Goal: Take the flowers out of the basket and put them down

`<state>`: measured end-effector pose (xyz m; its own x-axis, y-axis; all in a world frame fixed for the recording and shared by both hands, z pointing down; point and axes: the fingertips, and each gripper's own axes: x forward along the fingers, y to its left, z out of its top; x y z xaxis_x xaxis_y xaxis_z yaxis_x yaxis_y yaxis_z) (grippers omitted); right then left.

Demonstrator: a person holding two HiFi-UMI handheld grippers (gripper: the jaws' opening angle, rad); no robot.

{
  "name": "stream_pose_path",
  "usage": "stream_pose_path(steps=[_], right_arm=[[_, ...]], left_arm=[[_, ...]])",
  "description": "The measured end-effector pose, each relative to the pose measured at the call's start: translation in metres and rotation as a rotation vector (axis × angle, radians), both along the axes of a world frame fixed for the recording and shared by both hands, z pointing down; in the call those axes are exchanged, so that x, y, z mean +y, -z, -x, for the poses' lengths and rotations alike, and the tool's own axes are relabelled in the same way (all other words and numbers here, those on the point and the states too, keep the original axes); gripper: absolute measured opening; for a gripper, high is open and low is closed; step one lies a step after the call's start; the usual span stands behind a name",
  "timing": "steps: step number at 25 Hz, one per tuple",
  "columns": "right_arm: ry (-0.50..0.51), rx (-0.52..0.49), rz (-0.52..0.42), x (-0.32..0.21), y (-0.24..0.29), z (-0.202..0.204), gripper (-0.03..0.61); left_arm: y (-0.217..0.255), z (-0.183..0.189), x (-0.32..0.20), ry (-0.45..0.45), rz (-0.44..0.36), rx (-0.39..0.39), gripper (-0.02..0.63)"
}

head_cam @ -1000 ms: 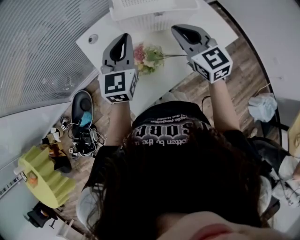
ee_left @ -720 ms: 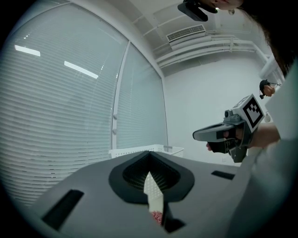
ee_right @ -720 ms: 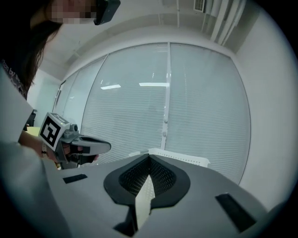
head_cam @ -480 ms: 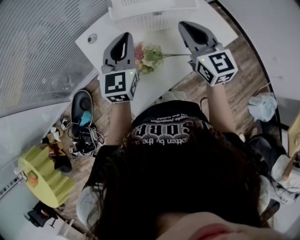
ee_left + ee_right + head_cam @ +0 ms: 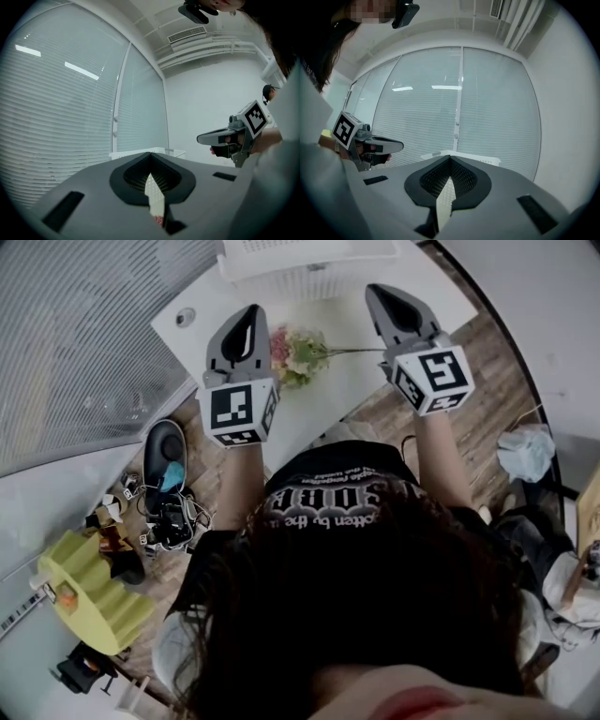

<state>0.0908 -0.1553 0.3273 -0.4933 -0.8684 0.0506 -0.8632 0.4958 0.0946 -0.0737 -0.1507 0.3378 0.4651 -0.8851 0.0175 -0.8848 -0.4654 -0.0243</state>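
While flowers (image 5: 298, 354) lie on the table (image 5: 314, 413), shirt lettering (image 5: 328, 498) (inverted) is illegible.

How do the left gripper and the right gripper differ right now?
The left gripper hangs by the flowers' blooms; the right gripper is by their stem end. The right gripper reaches nearer the basket than the left gripper. The left gripper's marker cube shows a different pattern from the right gripper's. Both are shut, empty, above the table.
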Motion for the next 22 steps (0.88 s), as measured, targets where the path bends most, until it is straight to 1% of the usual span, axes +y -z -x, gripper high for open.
stream_pose_path(steps=[4, 9, 16, 22], right_arm=[[-0.025, -0.029, -0.001, -0.003, 0.005, -0.009, 0.026], [-0.039, -0.030, -0.004, -0.003, 0.007, -0.014, 0.026], [-0.048, -0.039, -0.003, 0.000, 0.008, -0.016, 0.026], [-0.042, -0.043, -0.009, -0.003, 0.010, -0.019, 0.026]], left_arm=[[0.005, 0.006, -0.002, 0.016, -0.005, 0.002, 0.002], [0.007, 0.002, -0.004, 0.007, -0.008, 0.001, 0.002], [0.011, -0.002, -0.005, -0.005, -0.016, 0.001, 0.002], [0.005, 0.000, -0.005, -0.009, -0.002, 0.005, 0.002]])
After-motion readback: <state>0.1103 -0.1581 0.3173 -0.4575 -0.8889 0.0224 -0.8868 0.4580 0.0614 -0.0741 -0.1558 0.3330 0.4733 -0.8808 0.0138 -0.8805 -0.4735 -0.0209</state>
